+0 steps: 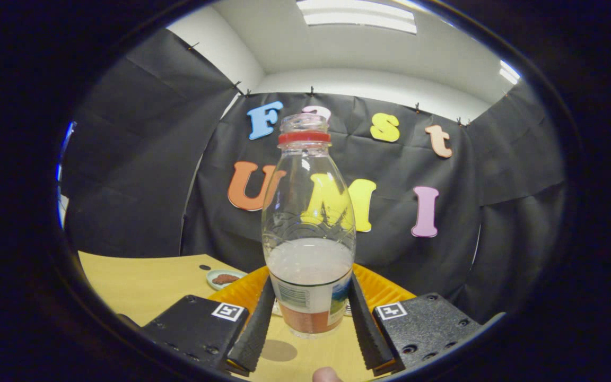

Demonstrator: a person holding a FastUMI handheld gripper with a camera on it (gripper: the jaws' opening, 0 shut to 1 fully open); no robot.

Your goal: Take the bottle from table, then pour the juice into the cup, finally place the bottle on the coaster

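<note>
A clear plastic bottle [308,228] with a red neck ring and no cap stands upright between my fingers. Cloudy pale juice fills roughly its lower third, above a printed label. My gripper [311,284] is shut on the bottle, one finger [255,323] pressing its left side and the other finger [365,318] its right, at label height. The bottle's base hangs a little above the wooden table [146,281], with its shadow on the wood below and to the left. Right behind the bottle lies an orange ridged mat [385,289], partly hidden by it.
A small pale green dish [224,278] holding something brown sits on the table beyond my left finger, next to the orange mat. The black cloth wall stands close behind the table. A fingertip [326,375] shows below the bottle.
</note>
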